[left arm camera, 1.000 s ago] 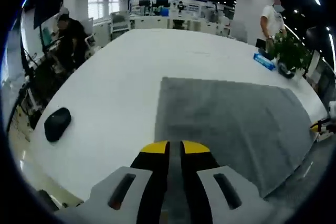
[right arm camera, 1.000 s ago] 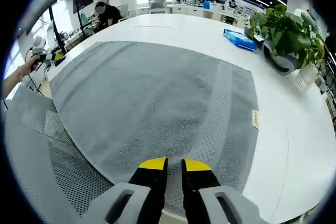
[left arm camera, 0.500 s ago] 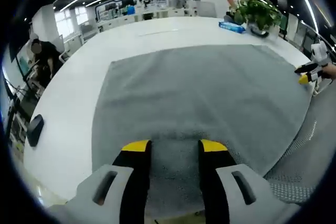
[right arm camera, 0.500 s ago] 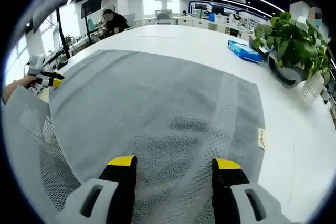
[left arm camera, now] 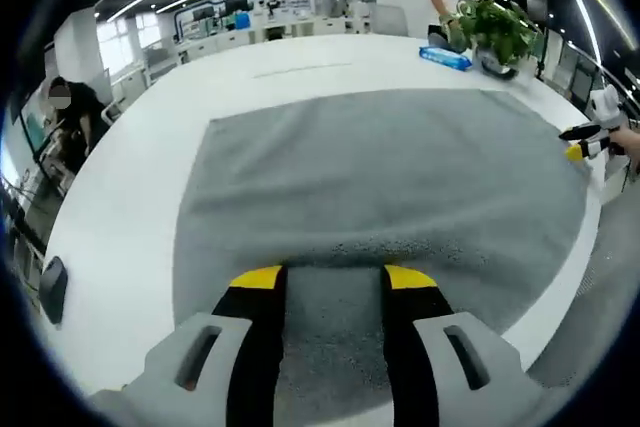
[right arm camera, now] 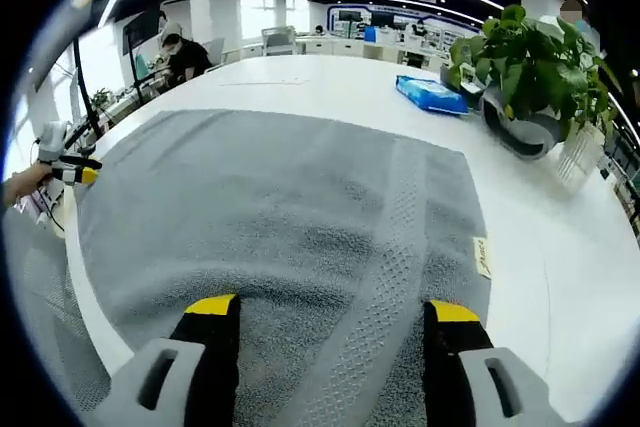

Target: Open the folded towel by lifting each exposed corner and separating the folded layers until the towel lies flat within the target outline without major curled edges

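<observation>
Both tongs are spread wide and grip nothing. Your left tongs (left arm camera: pixel 328 277) sit over the near edge of the grey towel (left arm camera: pixel 380 177), lying unfolded on the white tabletop (left arm camera: pixel 130 197). Your right tongs (right arm camera: pixel 330 309) straddle the towel's near edge, its woven band between them.

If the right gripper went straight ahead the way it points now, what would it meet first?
Probably the grey towel: the open right gripper points along it, low over the near edge. Beyond lies bare white table; height above the cloth is unclear.
</observation>
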The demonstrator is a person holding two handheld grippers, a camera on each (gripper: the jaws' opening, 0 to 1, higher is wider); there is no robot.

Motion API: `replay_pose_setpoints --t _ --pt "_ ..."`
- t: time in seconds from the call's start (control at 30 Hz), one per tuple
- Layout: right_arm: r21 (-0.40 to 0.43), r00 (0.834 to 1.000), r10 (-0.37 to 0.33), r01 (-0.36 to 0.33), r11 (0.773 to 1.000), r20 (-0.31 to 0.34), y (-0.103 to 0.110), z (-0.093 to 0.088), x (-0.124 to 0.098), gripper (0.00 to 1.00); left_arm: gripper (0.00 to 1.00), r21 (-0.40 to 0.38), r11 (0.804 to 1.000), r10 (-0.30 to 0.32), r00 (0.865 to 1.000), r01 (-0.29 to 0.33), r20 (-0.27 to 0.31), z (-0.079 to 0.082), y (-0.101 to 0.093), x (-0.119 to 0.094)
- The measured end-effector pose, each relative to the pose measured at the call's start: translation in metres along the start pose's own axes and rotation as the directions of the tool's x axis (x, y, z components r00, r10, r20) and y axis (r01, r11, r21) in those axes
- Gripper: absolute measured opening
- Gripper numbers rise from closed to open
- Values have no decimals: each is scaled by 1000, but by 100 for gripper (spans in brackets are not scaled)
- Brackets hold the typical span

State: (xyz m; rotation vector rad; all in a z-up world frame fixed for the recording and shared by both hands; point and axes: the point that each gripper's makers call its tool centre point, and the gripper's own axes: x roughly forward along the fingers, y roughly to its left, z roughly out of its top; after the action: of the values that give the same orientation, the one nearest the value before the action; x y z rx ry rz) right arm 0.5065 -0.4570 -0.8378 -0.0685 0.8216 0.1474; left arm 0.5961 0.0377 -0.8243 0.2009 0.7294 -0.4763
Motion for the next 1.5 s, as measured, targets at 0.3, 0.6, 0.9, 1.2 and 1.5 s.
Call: replay_pose_setpoints --t 0.3,0.6,0.9,1.2,1.5 --pt "34 999 -33 32 999 23 -21 20 18 75 37 14 1000 -14 997 15 -75 20 1 22" --pt "34 998 -36 34 999 49 -20 19 17 75 38 -6 1000 -24 998 24 -56 9 1 11" --pt "272 891 43 -184 945 452 7 81 -51 100 59 -244 967 -23 974 78 223 57 -23 -41" --pt "135 797 -40 -53 989 603 53 75 -166 100 73 -252 962 56 818 110 573 115 -89 -114" --pt "4 795 -18 20 1000 606 94 91 -156 100 91 22 1000 -29 802 20 597 123 -113 -108"
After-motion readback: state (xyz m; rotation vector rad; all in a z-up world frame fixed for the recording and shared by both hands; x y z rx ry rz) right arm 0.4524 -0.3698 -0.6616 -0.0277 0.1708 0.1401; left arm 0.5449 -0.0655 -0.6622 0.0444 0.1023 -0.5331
